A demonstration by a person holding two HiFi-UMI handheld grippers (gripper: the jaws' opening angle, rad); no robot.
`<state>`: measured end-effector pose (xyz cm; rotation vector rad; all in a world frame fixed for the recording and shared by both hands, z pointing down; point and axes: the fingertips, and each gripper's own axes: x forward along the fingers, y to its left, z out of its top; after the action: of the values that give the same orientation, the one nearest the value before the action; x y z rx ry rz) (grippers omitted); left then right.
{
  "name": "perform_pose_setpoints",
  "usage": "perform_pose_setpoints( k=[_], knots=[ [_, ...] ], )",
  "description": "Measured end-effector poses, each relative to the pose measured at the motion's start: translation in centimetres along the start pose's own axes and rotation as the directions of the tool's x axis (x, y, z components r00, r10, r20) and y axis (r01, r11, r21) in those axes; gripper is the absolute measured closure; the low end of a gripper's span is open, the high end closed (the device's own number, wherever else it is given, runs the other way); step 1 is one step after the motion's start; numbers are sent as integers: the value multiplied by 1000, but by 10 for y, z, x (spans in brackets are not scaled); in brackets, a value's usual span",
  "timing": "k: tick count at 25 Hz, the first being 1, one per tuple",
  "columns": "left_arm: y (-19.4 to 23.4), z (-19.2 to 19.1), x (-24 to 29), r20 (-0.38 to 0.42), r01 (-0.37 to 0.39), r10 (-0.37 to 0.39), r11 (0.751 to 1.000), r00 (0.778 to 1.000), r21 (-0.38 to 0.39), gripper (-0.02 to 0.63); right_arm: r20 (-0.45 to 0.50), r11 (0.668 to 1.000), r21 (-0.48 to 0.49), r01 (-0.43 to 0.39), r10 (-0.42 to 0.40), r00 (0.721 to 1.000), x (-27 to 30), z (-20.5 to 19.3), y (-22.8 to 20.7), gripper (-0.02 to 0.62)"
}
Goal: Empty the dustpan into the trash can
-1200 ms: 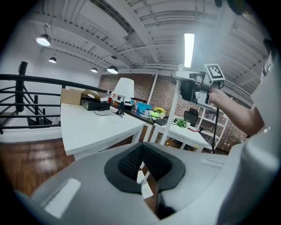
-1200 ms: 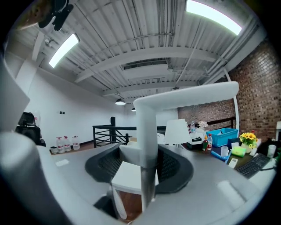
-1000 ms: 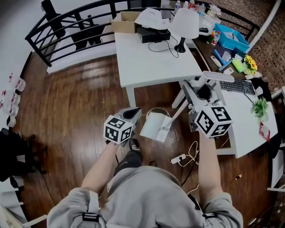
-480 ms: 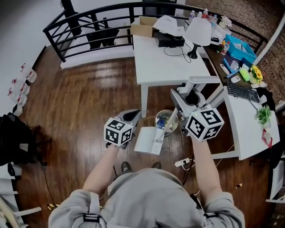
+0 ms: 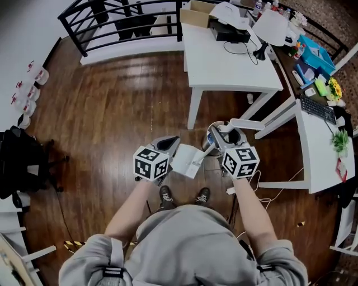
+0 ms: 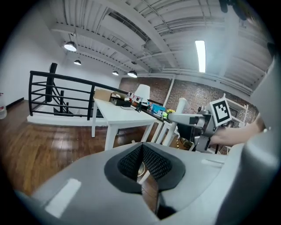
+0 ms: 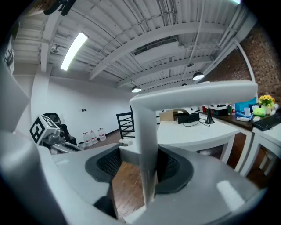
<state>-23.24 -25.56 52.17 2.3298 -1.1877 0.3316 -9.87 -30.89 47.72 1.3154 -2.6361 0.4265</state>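
Dark wood plank floor (image 5: 112, 111), glossy. Black metal railing (image 5: 112, 22) along far edge; white wall (image 5: 22, 33) at left. White surface (image 5: 229, 61) ahead carries white-shaded lamp (image 5: 274, 25), cardboard box (image 5: 196, 12) and cables. Second surface (image 5: 319, 145) at right, with keyboard (image 5: 317, 109) and yellow flowers (image 5: 334, 88). Brick wall (image 6: 193, 94) behind. White beamed ceiling (image 6: 131, 26), lit tube light (image 6: 200, 52), pendant lamps (image 6: 70, 45).

The person is stepping back from the white worktop (image 5: 232, 67), and it is getting farther away. The right claw (image 5: 217, 139) is coming down low and bringing the dustpan (image 5: 187, 160) with it. The dustpan is now hanging between both claws, just beside the trash can (image 5: 239, 134). The left claw (image 5: 171, 143) is moving along too.
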Motion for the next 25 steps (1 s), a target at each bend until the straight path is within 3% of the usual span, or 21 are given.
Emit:
perform_pose_setpoints(
  k=[8,14,19,25],
  knots=[
    [20,-53,-5,-112,-3,-4,998,994,-65,601,-60,1000,-1,-1,1,998,59,-84,-5,389],
    [43,-75,2,-121,-37,24,994,992,-107,601,-76,1000,-6,26,-26,997,94,-136,-16,390],
    [56,-77,6,-114,-45,31,991,993,-122,601,-53,998,7,64,-63,997,101,-134,-26,388],
    [39,-77,8,-110,1,-16,990,994,-142,601,-137,997,4,76,-74,988,65,-165,-20,388]
  ],
)
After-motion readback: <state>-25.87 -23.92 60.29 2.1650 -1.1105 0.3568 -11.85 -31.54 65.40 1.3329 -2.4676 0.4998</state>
